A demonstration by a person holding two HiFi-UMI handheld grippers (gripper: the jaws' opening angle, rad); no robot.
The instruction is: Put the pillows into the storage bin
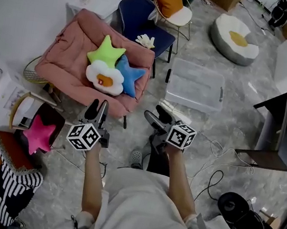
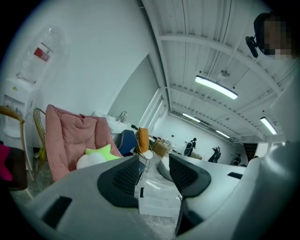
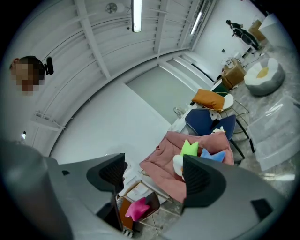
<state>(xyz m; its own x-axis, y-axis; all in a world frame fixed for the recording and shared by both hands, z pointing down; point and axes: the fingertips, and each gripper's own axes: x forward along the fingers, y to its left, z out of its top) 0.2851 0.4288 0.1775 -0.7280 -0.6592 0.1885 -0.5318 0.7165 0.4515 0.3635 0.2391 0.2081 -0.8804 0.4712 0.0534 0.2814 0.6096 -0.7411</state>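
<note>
Head view: Both grippers are held low in front of the person, above the floor. The left gripper (image 1: 97,108) and the right gripper (image 1: 156,116) are each seen with jaws apart and nothing carried. Three pillows lie together on the pink chair (image 1: 66,57): a green star (image 1: 106,52), a white pillow (image 1: 105,77) and a blue star (image 1: 129,74), all touching. A pink star (image 1: 39,134) rests on a separate seat at the left. The clear bin (image 1: 196,85) stands on the floor to the right of the pink chair, apart from all pillows.

Left gripper view: The jaws of the left gripper (image 2: 154,164) are spread, with no object between the pads. The bin (image 2: 157,197) is seen through the gap, on the floor beyond. The green star (image 2: 103,152) is visible on the pink chair (image 2: 70,136) at the left.

Right gripper view: The jaws of the right gripper (image 3: 154,171) are spread wide and are empty. Beyond them, the pink chair (image 3: 159,164) is seen with the green star (image 3: 190,147) and blue star (image 3: 213,156). The pink star (image 3: 138,208) lies lower down.
</note>
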